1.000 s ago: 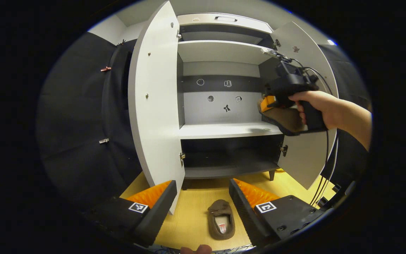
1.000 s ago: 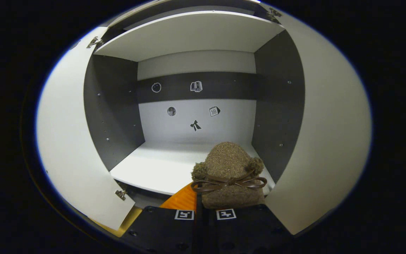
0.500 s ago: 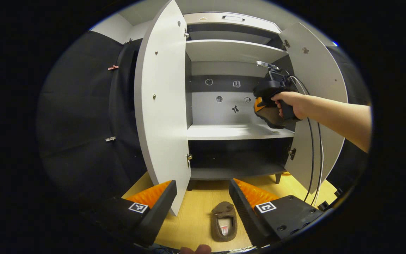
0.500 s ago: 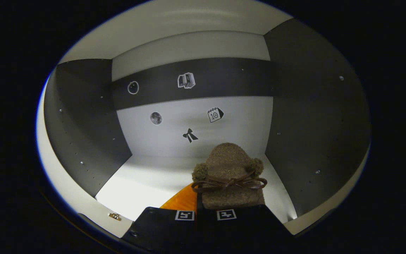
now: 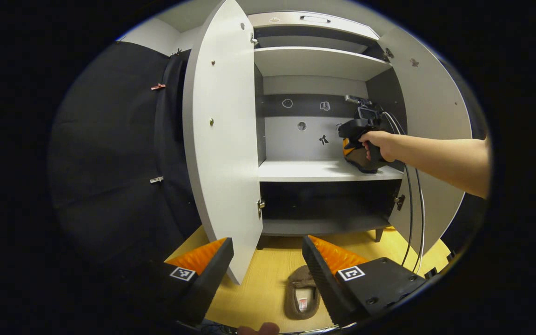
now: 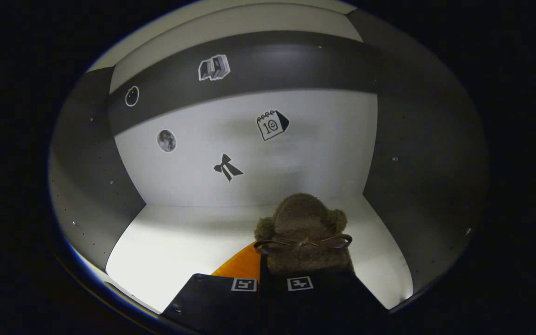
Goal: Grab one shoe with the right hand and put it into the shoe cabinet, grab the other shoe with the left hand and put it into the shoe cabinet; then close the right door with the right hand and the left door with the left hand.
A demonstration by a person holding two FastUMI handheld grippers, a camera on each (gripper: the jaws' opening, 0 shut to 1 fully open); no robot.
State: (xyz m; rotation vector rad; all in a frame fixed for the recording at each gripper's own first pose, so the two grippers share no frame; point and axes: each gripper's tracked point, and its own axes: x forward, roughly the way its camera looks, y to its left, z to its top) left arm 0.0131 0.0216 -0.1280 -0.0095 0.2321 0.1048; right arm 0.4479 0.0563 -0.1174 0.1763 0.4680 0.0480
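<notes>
The shoe cabinet (image 5: 319, 65) stands with both doors swung wide, and everything here is placed against it. Its left door (image 5: 221, 139) hangs open toward the camera in the left gripper view, and its right door (image 5: 435, 121) is open on the far side.

The right hand-held gripper (image 6: 268, 274) is inside the cabinet, above the white middle shelf (image 6: 189, 237), near the shelf's right end. It is clamped on a brown fuzzy slipper (image 6: 305, 232) with a thin bow across its top; the fingers sit tight together around the slipper's rear part, and the toe points at the cabinet's back wall (image 6: 249, 153). In the left gripper view the same right hand-held gripper (image 5: 352, 139) shows in a person's hand (image 5: 379, 144), the bare forearm reaching in from the right, with the slipper (image 5: 361, 162) low over the shelf (image 5: 314, 171); whether the sole touches the shelf I cannot tell. Cables (image 5: 412, 204) hang from the gripper in front of the right door.

The left hand-held gripper (image 5: 268, 260) hovers outside, in front of the cabinet's foot, its fingers apart and holding nothing. Between them, on the yellow wooden floor (image 5: 268, 279) just before the cabinet, lies the second slipper (image 5: 301, 293), opening upward.

Small stickers (image 6: 272, 124) dot the cabinet's back wall.
</notes>
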